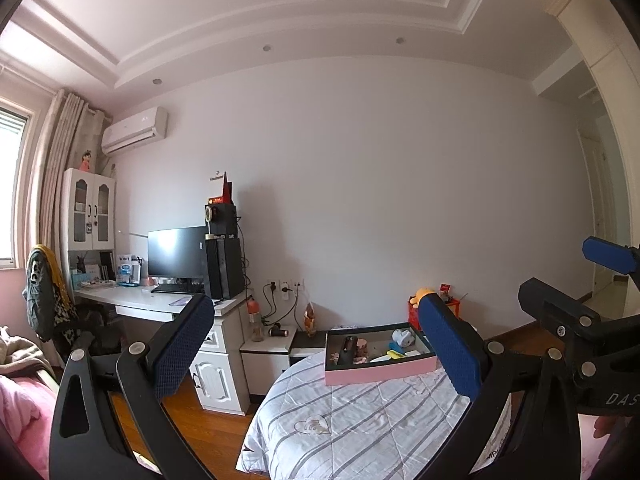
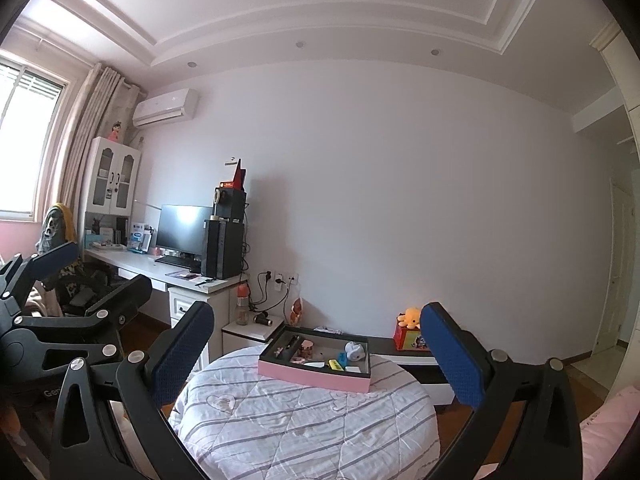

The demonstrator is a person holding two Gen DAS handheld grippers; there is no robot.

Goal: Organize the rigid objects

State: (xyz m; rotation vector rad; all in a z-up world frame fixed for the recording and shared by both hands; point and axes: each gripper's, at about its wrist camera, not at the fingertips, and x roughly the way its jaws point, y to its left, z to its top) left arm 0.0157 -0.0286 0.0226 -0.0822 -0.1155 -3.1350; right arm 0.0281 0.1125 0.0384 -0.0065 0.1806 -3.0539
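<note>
- Tray [image 1: 380,372], pink-sided with a dark rim, lies flat on the striped quilt [image 1: 360,420] of the bed, near the quilt's far edge. Its long axis runs left to right in the left wrist view; in the right wrist view it [image 2: 316,376] sits turned, one corner toward the camera.
- Inside the tray: a dark slim object [image 1: 347,347] at the left end, lying roughly front to back; a small pinkish jar [image 1: 362,346] beside it; a white rounded toy [image 1: 402,336] toward the right end; yellow and blue pieces [image 1: 394,353] and a white flat piece near the front wall. All too small to identify further.
- Tray's right end is cut off behind the left gripper's right finger in the left wrist view.
- Left gripper [image 1: 316,354]: fingers wide apart, nothing between the blue pads, held above and short of the tray, pointing across the bed toward the wall.
- Right gripper [image 2: 316,358]: fingers likewise wide apart and empty, level with the other, aimed at the tray from the other side.
- Each gripper shows at the edge of the other's view; the two are near, side by side.
- A fingertip of the person [image 1: 604,426] shows low right in the left wrist view; the hands are otherwise out of frame.
- Beyond the bed: a low bedside cabinet [image 1: 266,354], a white worktop [image 1: 136,300] carrying a monitor [image 1: 176,252] and black boxes, well apart from the tray.
</note>
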